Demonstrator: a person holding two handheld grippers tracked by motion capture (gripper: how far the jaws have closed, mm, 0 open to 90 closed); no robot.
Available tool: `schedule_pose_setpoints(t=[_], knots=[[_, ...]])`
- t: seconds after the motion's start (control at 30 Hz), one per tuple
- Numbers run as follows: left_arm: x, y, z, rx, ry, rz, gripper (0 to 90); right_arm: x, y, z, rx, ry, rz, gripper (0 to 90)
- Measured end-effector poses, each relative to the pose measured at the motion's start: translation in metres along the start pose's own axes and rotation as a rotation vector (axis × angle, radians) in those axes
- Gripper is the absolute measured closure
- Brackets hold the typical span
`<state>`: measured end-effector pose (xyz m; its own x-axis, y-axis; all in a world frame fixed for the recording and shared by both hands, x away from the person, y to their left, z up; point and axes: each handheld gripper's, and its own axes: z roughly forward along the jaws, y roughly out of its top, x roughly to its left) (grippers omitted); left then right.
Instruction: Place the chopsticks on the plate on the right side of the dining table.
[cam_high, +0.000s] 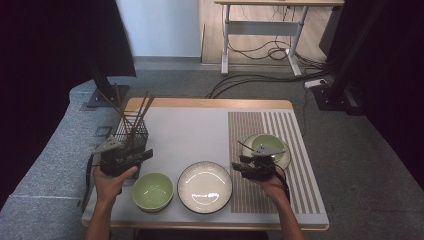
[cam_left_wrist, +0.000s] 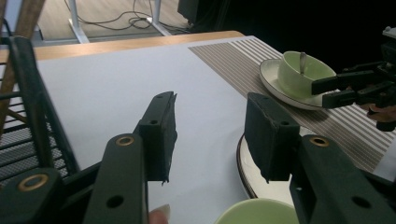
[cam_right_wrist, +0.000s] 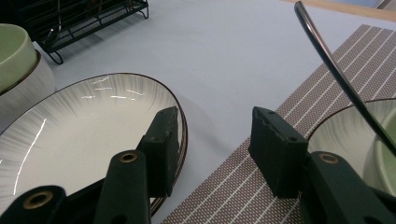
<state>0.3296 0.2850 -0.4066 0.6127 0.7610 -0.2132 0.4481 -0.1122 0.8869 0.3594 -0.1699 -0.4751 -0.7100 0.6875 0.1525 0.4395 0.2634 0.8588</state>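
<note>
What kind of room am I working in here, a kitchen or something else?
Probably a lab or office staged as a dining spot, not a kitchen: grey carpet floor, a height-adjustable desk with loose cables beneath, and one wooden table set with a white ribbed plate and a black wire chopstick rack.

— How is the light? 
— Dim at the sides of the high view, where both edges fall to near black; the pale grey tabletop (cam_high: 200, 135) is evenly lit from above.
— Any glare? 
— Soft white streaks on the round white ribbed plate (cam_right_wrist: 79, 121) in the right gripper view. 
— Sharpness? 
— The high view is soft and grainy. In the gripper views the black fingers (cam_left_wrist: 161, 135) look crisp, while the far floor blurs.
</note>
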Motion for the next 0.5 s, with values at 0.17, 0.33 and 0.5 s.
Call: schedule_pose_setpoints(t=[0.17,0.33,0.5], knots=[[0.005,0.003,-0.005,-0.003,0.016,-0.004,53.4,0.001,0.001,0.000,0.001,0.000,-0.005,52.0],[0.013,0.007,-0.011,-0.007,0.033,-0.010,53.2,0.001,0.003,0.000,-0.001,-0.003,-0.012,52.0],[0.018,0.015,-0.018,-0.012,0.041,-0.005,52.7,0.002,0.002,0.000,0.000,-0.007,-0.014,52.0]])
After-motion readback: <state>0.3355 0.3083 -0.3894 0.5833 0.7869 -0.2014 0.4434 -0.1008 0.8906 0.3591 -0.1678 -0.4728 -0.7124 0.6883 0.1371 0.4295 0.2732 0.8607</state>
